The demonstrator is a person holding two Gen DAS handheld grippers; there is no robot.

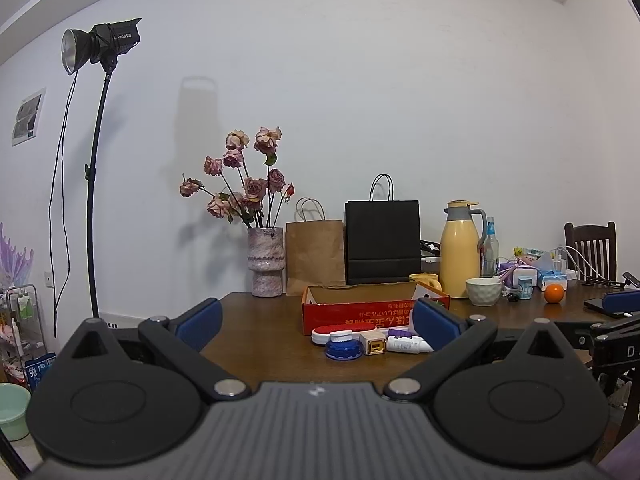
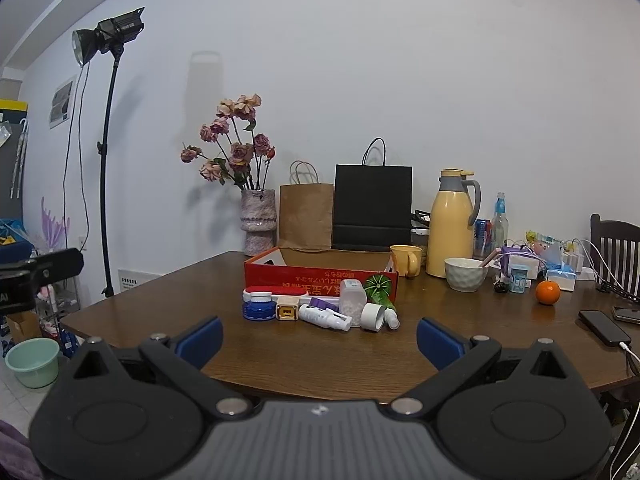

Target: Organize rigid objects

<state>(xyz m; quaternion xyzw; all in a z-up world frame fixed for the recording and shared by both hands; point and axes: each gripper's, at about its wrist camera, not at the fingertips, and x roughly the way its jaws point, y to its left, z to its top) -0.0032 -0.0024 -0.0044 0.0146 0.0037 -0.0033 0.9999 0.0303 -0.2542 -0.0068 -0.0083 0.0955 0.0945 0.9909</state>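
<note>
Status: nothing sorted yet, by the look of it. The red box [image 2: 320,270] on the worktop [image 2: 180,300] shows only bare cardboard inside, as far as its near wall lets one see; every small item lies outside it, in a row touching or just beside its front wall. All placing remains to be done.

Left claw [image 1: 316,324]: jaws spread wide, holding nothing, hovering at the near worktop edge. The row lies ahead of it, mostly toward its right finger [image 1: 434,322], which hides the row's right end.

Right claw [image 2: 320,338]: jaws spread wide, empty, hovering short of the row. The items sit ahead of it, between the lines of its two fingers; the left claw's body shows at the far left of this view.

Items, left to right from the right claw:
- brush [image 2: 272,292], red and white, lying flat, farthest left, against the box.
- blue jar [image 2: 258,308], white lid, ahead-left, in front of the brush.
- charger [image 2: 287,310], cream cube, just beside the jar.
- purple piece [image 2: 320,303] (identity unclear), behind the tube.
- white tube [image 2: 324,317], lying on its side, straight ahead.
- pill bottle [image 2: 353,300], upright, touching the tube's far end.
- white cap [image 2: 372,317], on its side, ahead-right.
- green toy [image 2: 380,290], melon-striped, leaning by the box corner, farthest right.

Well apart to the right (likely not part of the job): bowl [image 2: 466,274], orange [image 2: 547,292], phone [image 2: 604,327].
</note>
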